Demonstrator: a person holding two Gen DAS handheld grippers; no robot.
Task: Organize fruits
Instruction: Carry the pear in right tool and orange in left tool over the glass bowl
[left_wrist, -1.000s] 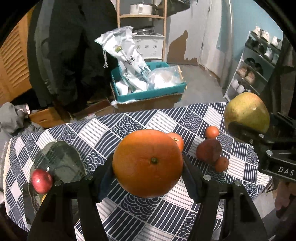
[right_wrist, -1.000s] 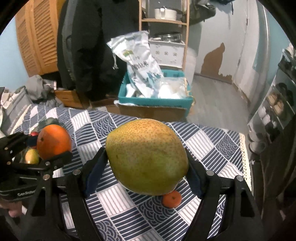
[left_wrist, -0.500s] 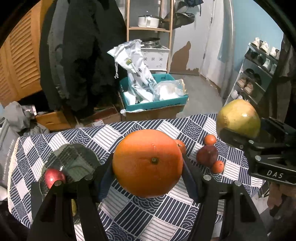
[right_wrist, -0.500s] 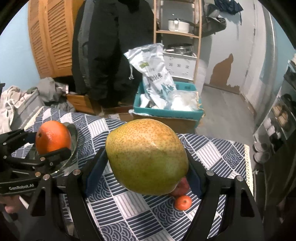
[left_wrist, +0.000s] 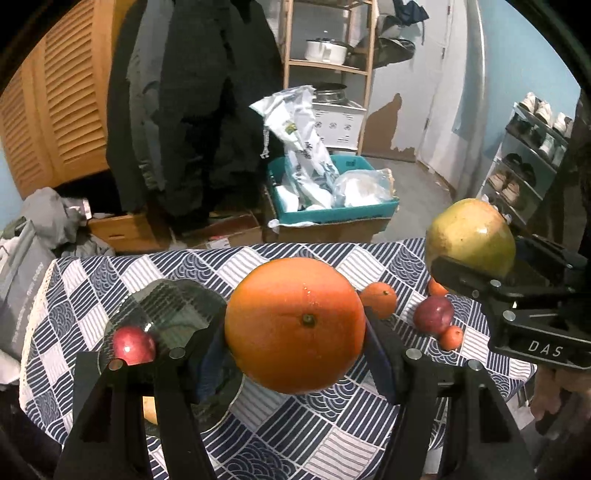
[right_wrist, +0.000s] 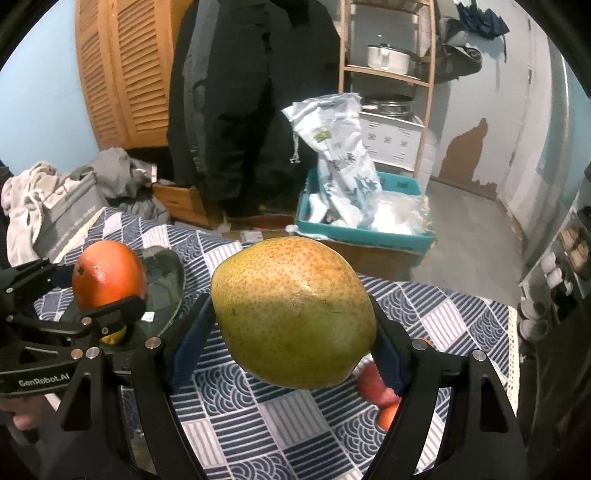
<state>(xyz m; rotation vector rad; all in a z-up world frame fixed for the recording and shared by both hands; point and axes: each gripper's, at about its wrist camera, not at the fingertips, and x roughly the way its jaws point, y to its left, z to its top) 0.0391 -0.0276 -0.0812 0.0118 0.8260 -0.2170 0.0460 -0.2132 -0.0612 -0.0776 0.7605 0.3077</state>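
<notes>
Orange (left_wrist: 295, 325) fills the left gripper (left_wrist: 295, 354), pinched above the tabletop (left_wrist: 295, 435); the right gripper (right_wrist: 293, 354) clamps a pear (right_wrist: 293, 312). Near the left edge a glass bowl (left_wrist: 170, 306) holds a red apple (left_wrist: 133, 345); 2 tangerines (left_wrist: 378, 300) and a plum (left_wrist: 433, 315) sit toward the right edge

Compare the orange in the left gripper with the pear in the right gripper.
The orange is bright orange and round; the pear is yellow-green, speckled and bulkier. The orange shows its stem dimple to its camera; the pear shows none. Both hang above the table, each clamped between gripper pads.
</notes>
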